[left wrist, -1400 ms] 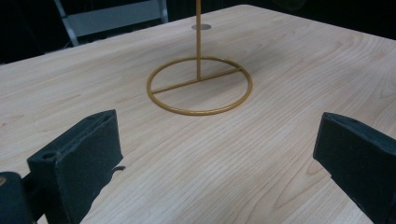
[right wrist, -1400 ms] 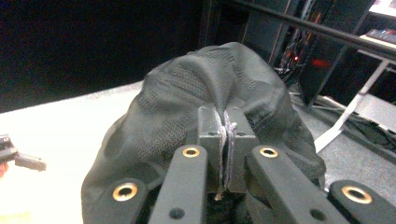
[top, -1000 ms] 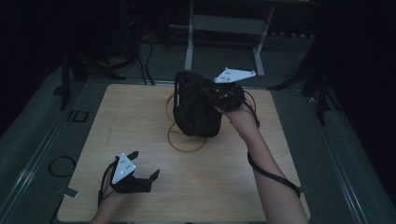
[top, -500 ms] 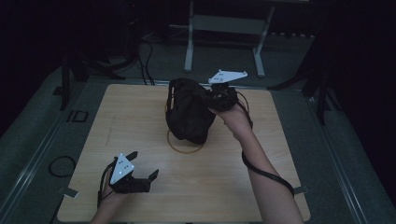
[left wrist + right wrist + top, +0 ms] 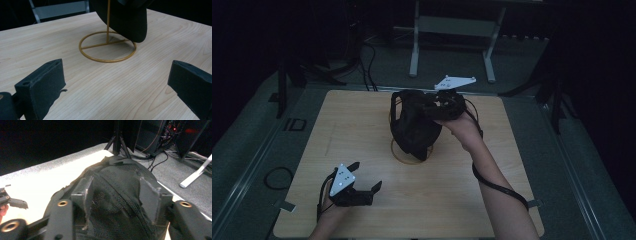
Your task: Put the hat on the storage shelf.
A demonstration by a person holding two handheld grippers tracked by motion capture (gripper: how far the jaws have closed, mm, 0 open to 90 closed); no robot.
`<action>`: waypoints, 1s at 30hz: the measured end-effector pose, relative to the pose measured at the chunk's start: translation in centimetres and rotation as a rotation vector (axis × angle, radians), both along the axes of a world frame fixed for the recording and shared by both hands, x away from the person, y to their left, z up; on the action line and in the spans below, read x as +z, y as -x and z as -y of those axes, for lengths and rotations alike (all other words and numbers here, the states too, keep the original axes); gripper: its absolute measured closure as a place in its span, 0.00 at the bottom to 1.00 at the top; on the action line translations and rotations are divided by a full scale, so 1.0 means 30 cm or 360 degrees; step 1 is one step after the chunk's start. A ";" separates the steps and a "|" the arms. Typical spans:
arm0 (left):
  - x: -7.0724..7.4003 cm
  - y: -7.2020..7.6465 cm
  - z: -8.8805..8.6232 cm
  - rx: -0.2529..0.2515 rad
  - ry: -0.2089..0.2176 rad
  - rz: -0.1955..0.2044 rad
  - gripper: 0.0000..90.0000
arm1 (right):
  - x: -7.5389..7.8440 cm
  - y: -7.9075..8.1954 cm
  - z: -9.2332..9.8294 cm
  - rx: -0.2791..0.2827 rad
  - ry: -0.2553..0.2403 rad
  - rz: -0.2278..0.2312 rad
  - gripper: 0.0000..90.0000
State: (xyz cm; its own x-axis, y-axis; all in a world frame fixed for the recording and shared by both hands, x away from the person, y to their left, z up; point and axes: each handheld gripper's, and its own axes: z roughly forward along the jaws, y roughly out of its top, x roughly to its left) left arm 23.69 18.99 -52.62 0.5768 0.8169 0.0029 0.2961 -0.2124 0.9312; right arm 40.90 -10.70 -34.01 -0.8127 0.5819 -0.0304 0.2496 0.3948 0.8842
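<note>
The right gripper, clamping the black mesh cap, is now tilting it leftward over the thin gold wire stand (likely removal); left gripper is idling agape.

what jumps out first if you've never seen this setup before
A black cap hangs over a thin gold wire stand at the middle of the wooden table, with the right tool reaching in at its top, mesh between the jaws. The left tool rests near the table's front left, jaws wide apart and empty.
</note>
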 end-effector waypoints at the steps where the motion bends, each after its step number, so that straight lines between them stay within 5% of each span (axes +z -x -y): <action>1: 0.000 0.001 0.000 0.0000 0.0006 0.0002 0.02 | 0.001 0.002 0.004 -0.0002 -0.0006 0.0003 0.45; 14: 0.003 -0.001 0.002 0.0000 0.0009 -0.0002 0.02 | -0.008 0.020 0.067 0.0029 -0.0124 -0.0042 0.15; 30: -0.007 0.001 0.008 0.0005 -0.0014 -0.0014 0.02 | -0.069 0.076 0.162 -0.0014 -0.0106 0.0010 0.14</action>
